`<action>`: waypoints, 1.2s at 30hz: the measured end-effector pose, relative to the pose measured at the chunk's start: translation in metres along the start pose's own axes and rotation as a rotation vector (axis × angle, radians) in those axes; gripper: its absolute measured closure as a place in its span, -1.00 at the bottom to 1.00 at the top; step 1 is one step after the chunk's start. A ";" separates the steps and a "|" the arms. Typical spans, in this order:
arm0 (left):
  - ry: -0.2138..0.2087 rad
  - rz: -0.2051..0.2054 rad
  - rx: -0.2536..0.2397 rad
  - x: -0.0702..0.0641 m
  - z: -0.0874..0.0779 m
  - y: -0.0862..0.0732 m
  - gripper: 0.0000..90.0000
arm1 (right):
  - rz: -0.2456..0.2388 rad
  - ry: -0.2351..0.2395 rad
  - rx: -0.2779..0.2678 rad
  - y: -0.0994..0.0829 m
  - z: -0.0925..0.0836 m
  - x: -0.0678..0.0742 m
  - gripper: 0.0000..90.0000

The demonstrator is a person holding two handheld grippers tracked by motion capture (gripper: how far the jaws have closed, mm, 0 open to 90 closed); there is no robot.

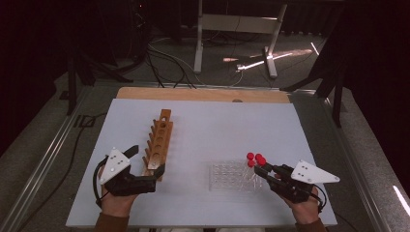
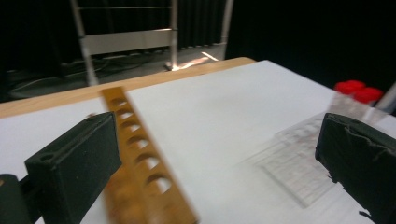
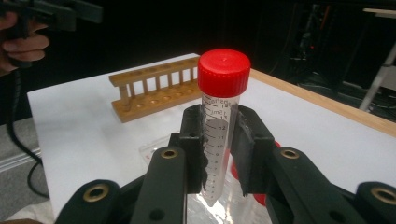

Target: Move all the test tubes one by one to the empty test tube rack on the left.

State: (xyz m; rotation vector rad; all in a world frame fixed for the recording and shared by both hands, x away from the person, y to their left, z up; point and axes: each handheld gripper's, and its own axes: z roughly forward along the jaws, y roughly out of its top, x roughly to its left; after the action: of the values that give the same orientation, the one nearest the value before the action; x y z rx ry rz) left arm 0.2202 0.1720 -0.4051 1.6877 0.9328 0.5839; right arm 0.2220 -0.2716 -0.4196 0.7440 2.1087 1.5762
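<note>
My right gripper (image 3: 219,136) is shut on a clear graduated tube (image 3: 215,154) with a red cap (image 3: 224,72). It holds the tube upright just above a clear plastic rack (image 1: 226,176). In the high view this gripper (image 1: 265,167) is at the rack's right end, beside two more red-capped tubes (image 1: 250,156) standing in it. A long wooden tube rack (image 1: 159,139) with empty holes lies left of centre on the white table top. My left gripper (image 1: 145,163) stands open at the wooden rack's near end, with nothing between its wide-set jaws. The left gripper view has the wooden rack (image 2: 140,158) just inside the left jaw.
A white sheet (image 1: 217,125) covers the table, with a wooden edge (image 1: 203,94) along the far side. Dark floor, cables and a metal stand (image 1: 237,29) lie beyond. In the right gripper view the person's other hand (image 3: 23,42) is at the upper left.
</note>
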 end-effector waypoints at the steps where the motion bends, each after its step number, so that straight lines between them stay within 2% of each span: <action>1: -0.010 0.002 0.001 -0.002 0.002 0.002 -0.98 | -0.002 0.004 0.003 0.001 0.001 0.001 0.67; 6: -0.074 0.033 0.007 -0.014 0.021 0.017 -0.98 | 0.000 0.034 0.010 0.007 0.012 0.004 0.67; 7: -0.074 0.033 0.007 -0.014 0.021 0.017 -0.98 | 0.001 0.037 0.013 0.008 0.013 0.004 0.67; 11: -0.113 0.074 0.011 -0.024 0.033 0.026 -0.93 | 0.003 0.048 0.030 0.011 0.022 0.006 0.67; 19: -0.194 0.093 -0.008 -0.044 0.052 0.040 -0.87 | -0.010 0.070 0.051 0.019 0.041 0.015 0.67; 20: -0.223 0.094 -0.005 -0.048 0.056 0.043 -0.87 | -0.007 0.073 0.054 0.020 0.043 0.016 0.67; 23: -0.244 0.102 -0.002 -0.054 0.061 0.045 -0.87 | -0.006 0.074 0.067 0.021 0.046 0.017 0.67; 25: -0.273 0.101 0.001 -0.060 0.065 0.046 -0.87 | -0.007 0.079 0.077 0.021 0.050 0.019 0.67; 28: -0.341 0.111 0.005 -0.069 0.073 0.047 -0.87 | -0.023 0.075 0.088 0.021 0.056 0.023 0.67; 30: -0.392 0.111 0.016 -0.081 0.083 0.048 -0.87 | -0.023 0.078 0.086 0.022 0.058 0.026 0.67; 33: -0.404 0.127 0.029 -0.088 0.088 0.048 -0.83 | -0.024 0.080 0.085 0.022 0.058 0.028 0.67; 34: -0.406 0.135 0.033 -0.091 0.091 0.048 -0.70 | -0.023 0.085 0.086 0.023 0.059 0.029 0.67; 35: -0.408 0.137 0.035 -0.094 0.093 0.048 -0.70 | -0.023 0.085 0.086 0.023 0.059 0.029 0.67; 36: -0.412 0.139 0.037 -0.096 0.096 0.048 -0.58 | -0.022 0.088 0.085 0.022 0.060 0.030 0.67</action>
State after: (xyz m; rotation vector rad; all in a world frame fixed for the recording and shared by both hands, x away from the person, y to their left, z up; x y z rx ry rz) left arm 0.2524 0.0339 -0.3825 1.8259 0.5361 0.2911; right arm 0.2386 -0.2032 -0.4151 0.6882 2.2518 1.5422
